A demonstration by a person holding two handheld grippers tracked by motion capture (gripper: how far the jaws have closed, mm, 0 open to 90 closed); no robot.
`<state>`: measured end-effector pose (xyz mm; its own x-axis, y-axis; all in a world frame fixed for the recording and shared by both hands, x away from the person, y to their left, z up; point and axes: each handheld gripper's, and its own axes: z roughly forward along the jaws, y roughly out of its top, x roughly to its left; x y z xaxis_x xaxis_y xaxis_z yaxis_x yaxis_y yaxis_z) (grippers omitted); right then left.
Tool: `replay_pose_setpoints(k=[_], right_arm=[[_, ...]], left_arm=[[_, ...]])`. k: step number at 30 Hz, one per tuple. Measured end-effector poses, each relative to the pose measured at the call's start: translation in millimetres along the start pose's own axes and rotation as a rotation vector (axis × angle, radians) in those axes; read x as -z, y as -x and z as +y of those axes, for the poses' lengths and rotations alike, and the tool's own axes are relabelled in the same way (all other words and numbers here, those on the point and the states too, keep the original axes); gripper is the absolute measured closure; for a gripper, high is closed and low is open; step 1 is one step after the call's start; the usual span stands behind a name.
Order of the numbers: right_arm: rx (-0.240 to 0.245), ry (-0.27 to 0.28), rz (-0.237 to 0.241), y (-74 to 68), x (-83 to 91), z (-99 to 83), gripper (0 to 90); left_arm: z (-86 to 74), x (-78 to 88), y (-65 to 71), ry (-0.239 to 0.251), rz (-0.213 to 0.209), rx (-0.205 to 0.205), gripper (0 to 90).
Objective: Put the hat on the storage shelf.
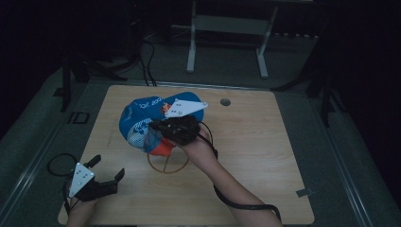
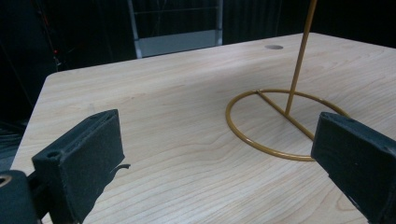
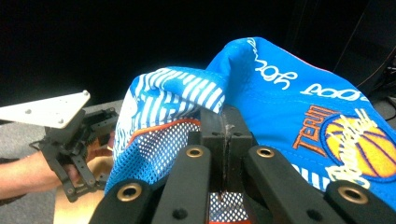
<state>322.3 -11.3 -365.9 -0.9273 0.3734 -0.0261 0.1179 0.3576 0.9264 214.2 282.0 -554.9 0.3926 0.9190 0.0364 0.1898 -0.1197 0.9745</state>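
The right tool (image 3: 225,135) clamped the blue cap (image 1: 142,120) above the wire stand (image 2: 285,123), while the left tool (image 2: 219,154) rested open on the bench (image 1: 246,156).

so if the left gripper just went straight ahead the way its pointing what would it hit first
Most likely the gold wire stand: its ring base lies on the table ahead, slightly to the right between the open jaws of the left gripper. How low the gripper travels is hard to judge, so it might pass over the ring.
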Motion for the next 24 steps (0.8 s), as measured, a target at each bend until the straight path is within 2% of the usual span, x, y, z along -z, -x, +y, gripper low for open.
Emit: replay_pose_setpoints(k=[3, 7, 10, 11, 15, 24], right_arm=[[0.023, -0.005, -0.001, -1.9, 0.3, -4.2, 87.8], [0.022, 0.004, 0.006, -1.3, 4.6, -6.9, 84.0], [0.035, 0.01, 0.0, -3.2, 9.1, -8.6, 76.4], [0.035, 0.01, 0.0, -3.2, 9.1, -8.6, 76.4], [0.062, 0.013, -0.049, -2.5, 18.5, -13.4, 70.4], [0.024, 0.03, -0.082, 9.9, 29.4, -17.6, 69.3]], left_arm=[[-0.8, 0.0, 0.4, -0.001, -0.001, -0.001, 2.8], [-1.6, -0.8, 0.5, -0.01, -0.007, 0.004, 2.8], [-2.0, -1.1, 1.2, -0.015, -0.008, -0.005, 2.8], [-2.0, -1.1, 1.2, -0.015, -0.008, -0.005, 2.8], [-3.0, -2.0, 1.2, -0.02, -0.014, 0.0, 2.8], [-4.1, -2.7, 0.2, -0.024, -0.017, 0.009, 2.8]])
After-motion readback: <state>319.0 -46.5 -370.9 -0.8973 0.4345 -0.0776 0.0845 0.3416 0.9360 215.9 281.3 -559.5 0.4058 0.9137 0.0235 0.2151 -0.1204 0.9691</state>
